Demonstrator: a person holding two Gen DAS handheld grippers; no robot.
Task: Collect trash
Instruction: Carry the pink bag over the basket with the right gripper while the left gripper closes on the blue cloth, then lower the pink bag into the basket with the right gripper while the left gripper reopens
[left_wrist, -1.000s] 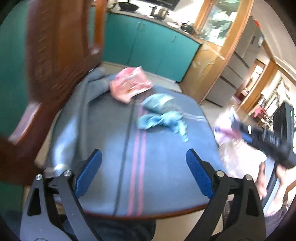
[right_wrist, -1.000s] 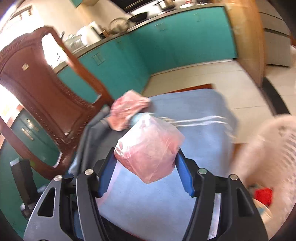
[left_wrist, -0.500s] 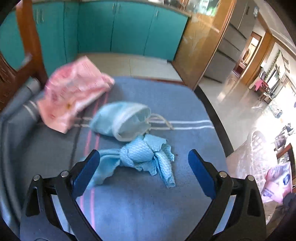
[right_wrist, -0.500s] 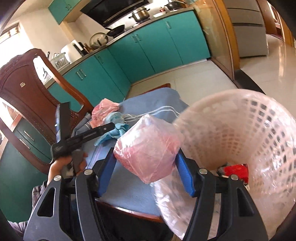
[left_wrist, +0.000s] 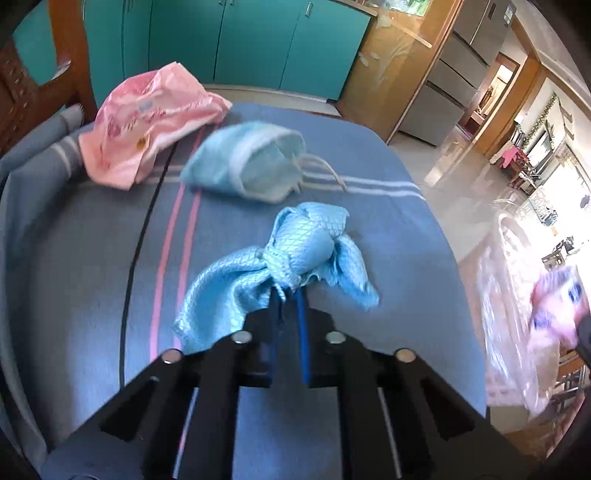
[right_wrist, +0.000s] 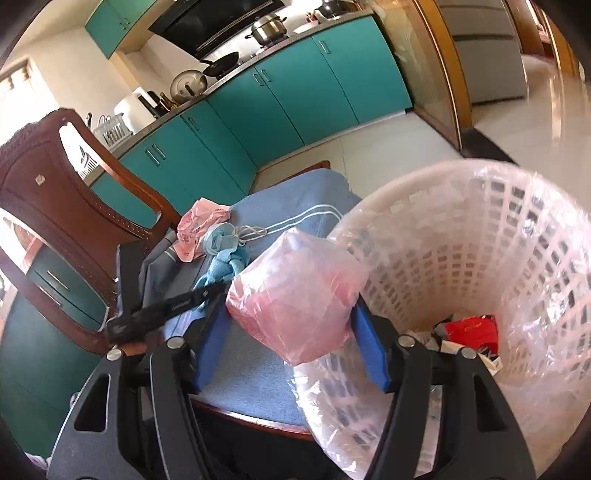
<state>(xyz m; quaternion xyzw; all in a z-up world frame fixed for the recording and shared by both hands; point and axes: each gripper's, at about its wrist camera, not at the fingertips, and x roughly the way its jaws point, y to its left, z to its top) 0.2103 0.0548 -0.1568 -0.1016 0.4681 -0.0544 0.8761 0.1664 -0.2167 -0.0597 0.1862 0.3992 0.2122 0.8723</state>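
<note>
A knotted blue cloth (left_wrist: 306, 243) lies on the blue tablecloth (left_wrist: 369, 166). My left gripper (left_wrist: 290, 295) has its jaws closing tight, and the pads pinch the cloth's near edge. Behind it lie a light-blue face mask (left_wrist: 251, 166) and a pink plastic bag (left_wrist: 147, 114). My right gripper (right_wrist: 290, 301) is shut on a pink wrapped packet (right_wrist: 295, 291), held at the rim of a white lattice basket (right_wrist: 406, 181) lined with clear plastic. A red wrapper (right_wrist: 469, 328) lies inside the basket. The right wrist view also shows the left gripper (right_wrist: 221, 286) at the blue cloth (right_wrist: 229, 264).
A carved wooden chair (right_wrist: 55, 206) stands at the table's left side. Teal kitchen cabinets (right_wrist: 295, 92) run along the far wall. The basket (left_wrist: 506, 295) sits just past the table's right edge, over a glossy tiled floor (right_wrist: 535, 122).
The left gripper moved forward and down onto the blue cloth and closed on it. The right gripper swung the pink packet from over the table to the basket's rim, then held still.
</note>
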